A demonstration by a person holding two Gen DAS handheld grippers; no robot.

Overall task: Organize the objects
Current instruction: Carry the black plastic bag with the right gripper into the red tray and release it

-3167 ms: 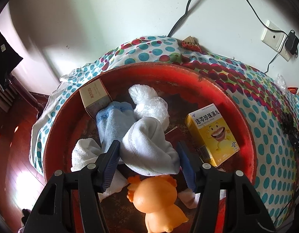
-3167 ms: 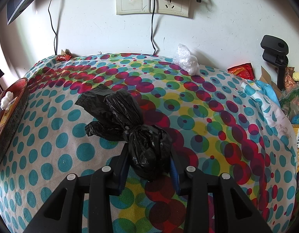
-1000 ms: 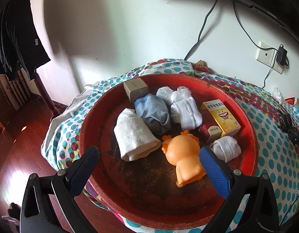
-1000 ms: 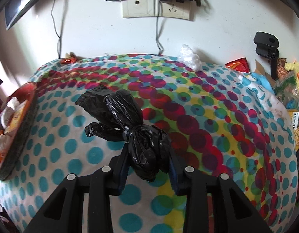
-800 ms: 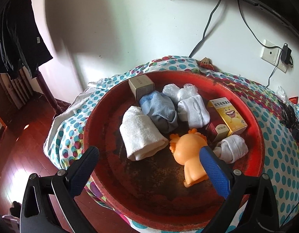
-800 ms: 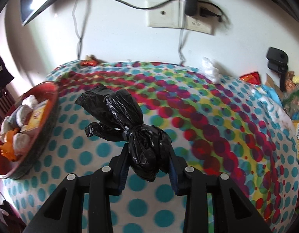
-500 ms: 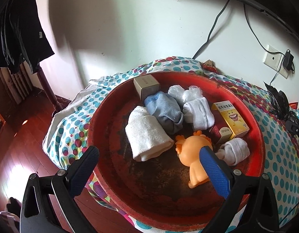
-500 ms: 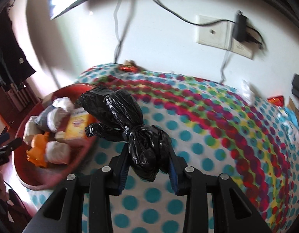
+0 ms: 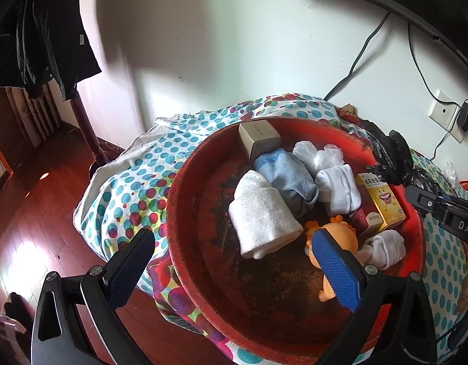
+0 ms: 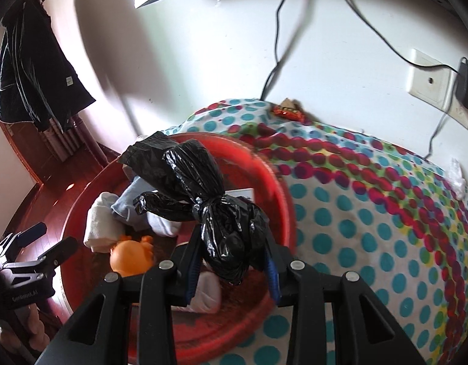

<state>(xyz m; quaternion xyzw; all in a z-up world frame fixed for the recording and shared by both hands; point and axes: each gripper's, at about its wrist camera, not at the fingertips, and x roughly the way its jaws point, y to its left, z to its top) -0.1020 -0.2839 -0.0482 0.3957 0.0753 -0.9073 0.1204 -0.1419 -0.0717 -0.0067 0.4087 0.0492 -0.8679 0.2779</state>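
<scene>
Room: white wall (image 9: 234, 45) behind, cables running down to a socket plate (image 10: 428, 76), dark garment (image 9: 42, 30) hanging at far left, red-brown wooden floor (image 9: 36, 206) below.
Surface: counter under a polka-dot cloth (image 10: 370, 228), teal dots at the near side, red and purple ones farther back.
Hidden: yellow box (image 9: 381, 200) partly covered by black plastic in the left view; orange toy (image 9: 337, 237) half blocked by a blue pad; lettering on the boxes too small to read.
Cut off: red basin (image 9: 197, 213) losing its near rim behind both sets of tongs.
Left view only: tan box (image 9: 259, 137), white rolled towel (image 9: 261, 216), blue cloth (image 9: 290, 176), clear plastic wad (image 9: 317, 155), white sock roll (image 9: 338, 188), another (image 9: 384, 248) at the right rim.
Right view only: red snack wrapper (image 10: 288, 111) against the wall, small clear bag (image 10: 455, 176) far right.
Left tongs (image 9: 237, 261): spread wide, nothing between the pads, hanging at the basin's near edge.
Right tongs (image 10: 232, 264): clamped tight on the knotted black bag (image 10: 203, 200), bag aloft over the basin's right side.
</scene>
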